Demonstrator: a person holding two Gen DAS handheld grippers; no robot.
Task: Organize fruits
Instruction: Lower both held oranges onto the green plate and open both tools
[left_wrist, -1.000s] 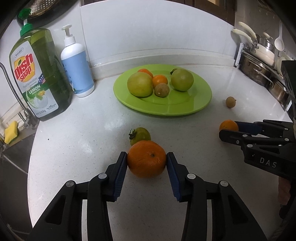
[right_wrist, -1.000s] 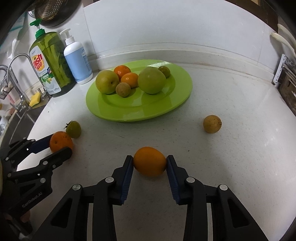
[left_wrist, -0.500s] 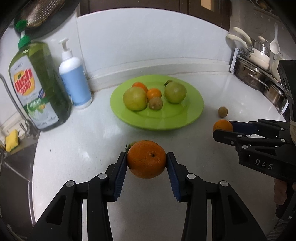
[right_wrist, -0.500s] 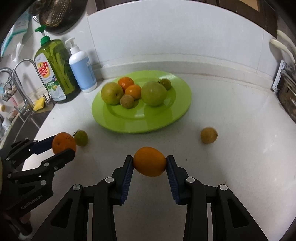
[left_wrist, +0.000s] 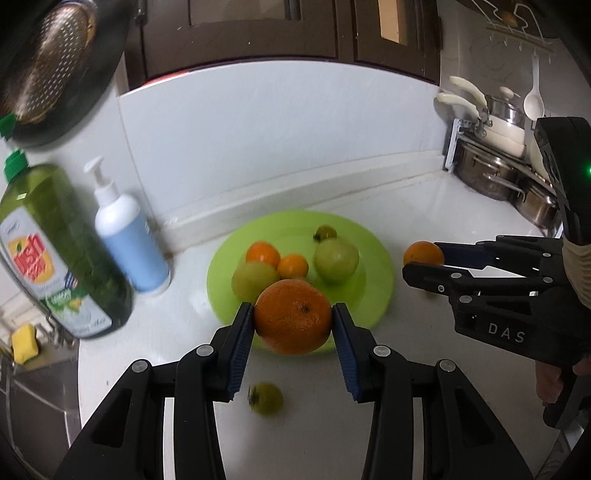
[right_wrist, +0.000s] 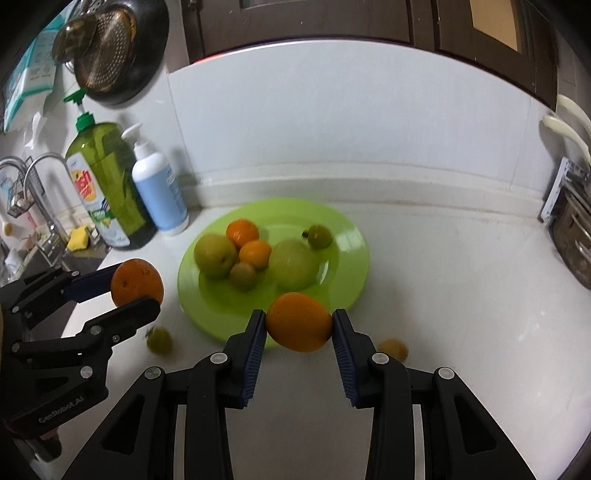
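My left gripper (left_wrist: 293, 323) is shut on a large orange (left_wrist: 293, 316) and holds it in the air in front of the green plate (left_wrist: 376, 280). My right gripper (right_wrist: 299, 326) is shut on a smaller, smooth orange (right_wrist: 299, 322), also lifted off the counter near the plate (right_wrist: 347, 266). The plate holds several fruits: two pale green apples, two small oranges, a brown one and a small green one. On the counter lie a small green tomato (left_wrist: 266, 398) (right_wrist: 159, 340) and a small brown fruit (right_wrist: 393, 348).
A green dish soap bottle (left_wrist: 59, 254) and a white-blue pump bottle (left_wrist: 127, 240) stand left of the plate by the wall. A sink with tap (right_wrist: 40, 192) and yellow sponge is at the far left. Pots on a rack (left_wrist: 495, 162) stand at the right.
Both grippers have risen with their oranges off the counter and moved toward the plate. The green tomato now lies below the left gripper.
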